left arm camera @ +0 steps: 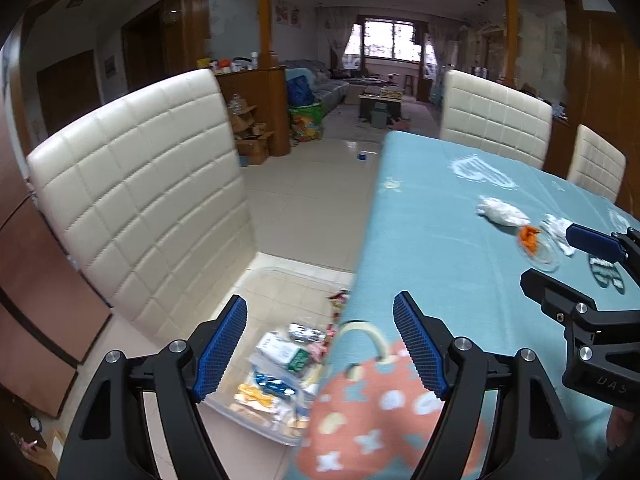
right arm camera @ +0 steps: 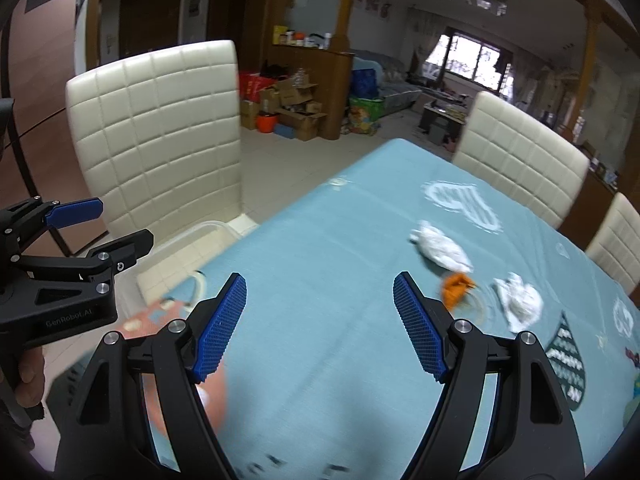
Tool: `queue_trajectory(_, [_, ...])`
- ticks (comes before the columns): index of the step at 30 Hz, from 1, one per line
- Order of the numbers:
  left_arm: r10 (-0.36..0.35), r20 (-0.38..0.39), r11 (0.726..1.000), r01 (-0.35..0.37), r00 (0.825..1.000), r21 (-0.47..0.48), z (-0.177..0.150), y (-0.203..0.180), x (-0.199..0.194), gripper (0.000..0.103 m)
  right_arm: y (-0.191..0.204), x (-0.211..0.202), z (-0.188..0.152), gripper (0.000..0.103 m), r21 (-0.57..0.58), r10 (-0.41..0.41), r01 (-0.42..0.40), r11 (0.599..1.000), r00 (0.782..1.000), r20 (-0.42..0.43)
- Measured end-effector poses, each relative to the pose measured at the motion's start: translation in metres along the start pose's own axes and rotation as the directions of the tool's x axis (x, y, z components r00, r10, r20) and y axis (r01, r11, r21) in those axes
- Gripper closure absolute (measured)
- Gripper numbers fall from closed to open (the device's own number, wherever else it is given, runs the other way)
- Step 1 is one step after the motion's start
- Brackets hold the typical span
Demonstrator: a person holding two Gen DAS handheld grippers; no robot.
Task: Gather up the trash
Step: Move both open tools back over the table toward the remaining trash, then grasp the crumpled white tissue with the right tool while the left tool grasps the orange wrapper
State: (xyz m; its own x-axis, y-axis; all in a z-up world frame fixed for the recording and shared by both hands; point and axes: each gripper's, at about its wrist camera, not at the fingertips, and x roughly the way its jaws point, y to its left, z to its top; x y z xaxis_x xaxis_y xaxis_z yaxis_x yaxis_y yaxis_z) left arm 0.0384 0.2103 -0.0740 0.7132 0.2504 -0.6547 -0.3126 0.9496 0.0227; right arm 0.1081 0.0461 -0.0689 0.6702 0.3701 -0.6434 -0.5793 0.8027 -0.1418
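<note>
On the blue tablecloth (right arm camera: 328,264) lie a crumpled white tissue (right arm camera: 440,250), an orange scrap (right arm camera: 456,290) on a clear plastic lid, and a second white wad (right arm camera: 520,304). The same tissue (left arm camera: 502,212) and orange scrap (left arm camera: 529,239) show far right in the left wrist view. My left gripper (left arm camera: 320,344) is open and holds nothing, over the table's left edge above a clear bin (left arm camera: 276,368) of wrappers on the floor. My right gripper (right arm camera: 320,326) is open and holds nothing above the cloth, short of the trash. Each gripper appears in the other's view: the right gripper (left arm camera: 560,260) and the left gripper (right arm camera: 116,224).
Cream padded chairs stand around the table: one at the left (left arm camera: 144,200), two at the far side (left arm camera: 496,116). Tiled floor (left arm camera: 304,184) runs past the table's end to boxes (right arm camera: 296,108) and a living room. A hand (right arm camera: 28,376) holds the left gripper's handle.
</note>
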Motion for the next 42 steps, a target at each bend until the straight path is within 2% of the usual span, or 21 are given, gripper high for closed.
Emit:
queue_trajectory(4, [-0.024, 0.000, 0.997, 0.024, 1.000, 0.077, 0.004, -0.037, 0.004, 0.029, -0.043, -0.002, -0.013, 0.028, 0.080, -0.047, 0.048, 0.996, 0.999, -0.006])
queue_trajectory(7, [-0.060, -0.004, 0.989, 0.060, 0.998, 0.132, 0.010, -0.069, 0.008, 0.029, -0.079, 0.002, -0.023, 0.038, 0.138, -0.085, 0.089, 0.986, 0.996, -0.033])
queue_trajectory(9, [-0.099, -0.006, 0.982, 0.098, 0.995, 0.159, 0.015, -0.087, 0.011, 0.029, -0.104, 0.005, -0.028, 0.039, 0.171, -0.112, 0.118, 0.978, 0.993, -0.047])
queue_trajectory(11, [-0.161, -0.013, 0.969, 0.161, 0.987, 0.187, 0.022, -0.108, 0.015, 0.029, -0.126, 0.008, -0.032, 0.045, 0.182, -0.144, 0.153, 0.971, 0.988, -0.060])
queue_trajectory(16, [-0.224, -0.017, 0.936, 0.220, 0.974, 0.274, 0.038, -0.164, 0.032, 0.029, -0.177, 0.021, -0.037, 0.051, 0.245, -0.186, 0.200, 0.949, 0.979, -0.080])
queue_trajectory(19, [-0.246, -0.041, 0.917, 0.246, 0.968, 0.313, 0.043, -0.196, 0.050, 0.029, -0.204, 0.036, -0.043, 0.056, 0.285, -0.175, 0.200, 0.937, 0.978, -0.111])
queue_trajectory(25, [-0.244, -0.092, 0.900, 0.261, 0.965, 0.349, 0.053, -0.241, 0.091, 0.029, -0.233, 0.068, -0.051, 0.056, 0.317, -0.124, 0.173, 0.932, 0.978, -0.168])
queue_trajectory(35, [-0.218, -0.097, 0.888, 0.238, 0.971, 0.393, 0.064, -0.259, 0.122, 0.031, -0.242, 0.103, -0.043, 0.056, 0.363, -0.048, 0.113, 0.925, 0.982, -0.183])
queue_trajectory(39, [-0.213, -0.117, 0.881, 0.242, 0.970, 0.407, 0.058, -0.262, 0.130, 0.047, -0.238, 0.109, -0.046, 0.056, 0.364, -0.032, 0.100, 0.926, 0.981, -0.189])
queue_trajectory(41, [-0.210, -0.133, 0.878, 0.247, 0.969, 0.410, 0.055, -0.265, 0.134, 0.065, -0.238, 0.110, -0.046, 0.060, 0.358, -0.034, 0.102, 0.928, 0.981, -0.191])
queue_trajectory(42, [-0.209, -0.140, 0.877, 0.249, 0.968, 0.411, 0.054, -0.266, 0.136, 0.069, -0.237, 0.111, -0.046, 0.062, 0.357, -0.034, 0.102, 0.928, 0.981, -0.192])
